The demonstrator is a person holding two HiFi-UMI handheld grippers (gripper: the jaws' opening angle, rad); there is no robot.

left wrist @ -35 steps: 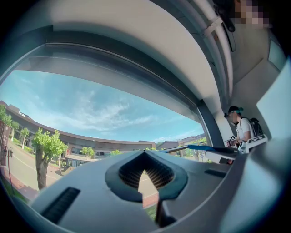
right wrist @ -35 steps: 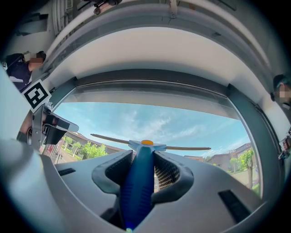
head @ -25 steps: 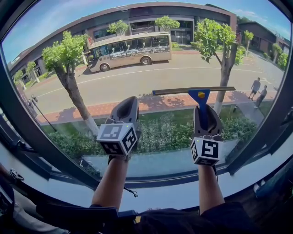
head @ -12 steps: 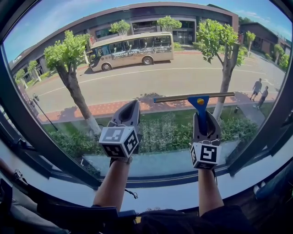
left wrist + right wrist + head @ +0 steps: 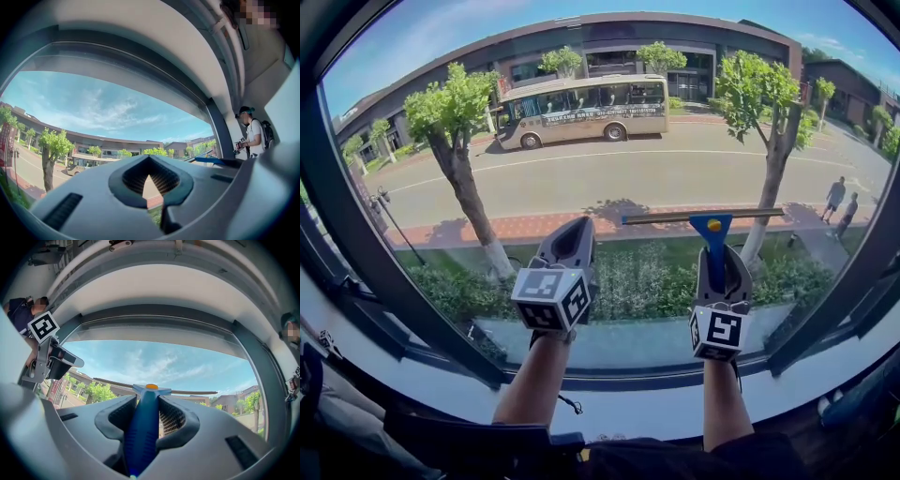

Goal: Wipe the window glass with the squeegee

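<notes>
The window glass (image 5: 609, 122) fills the head view, with a street, trees and a bus behind it. My right gripper (image 5: 717, 251) is shut on the blue handle of the squeegee (image 5: 713, 234), and its long blade (image 5: 675, 217) lies level against the glass. In the right gripper view the handle (image 5: 140, 432) runs up between the jaws to the blade (image 5: 192, 392). My left gripper (image 5: 575, 230) is held up beside it on the left, close to the glass, with its jaws together and nothing in them (image 5: 149, 158). The squeegee (image 5: 211, 160) shows at the right of the left gripper view.
A dark window frame (image 5: 356, 253) slants down the left side, and another frame post (image 5: 853, 272) stands on the right. A pale sill (image 5: 619, 408) runs below the glass. A person with a backpack (image 5: 255, 133) stands off to the right indoors.
The squeegee blade has slid down the glass with the right gripper. The left gripper has dropped a little too and stays shut.
</notes>
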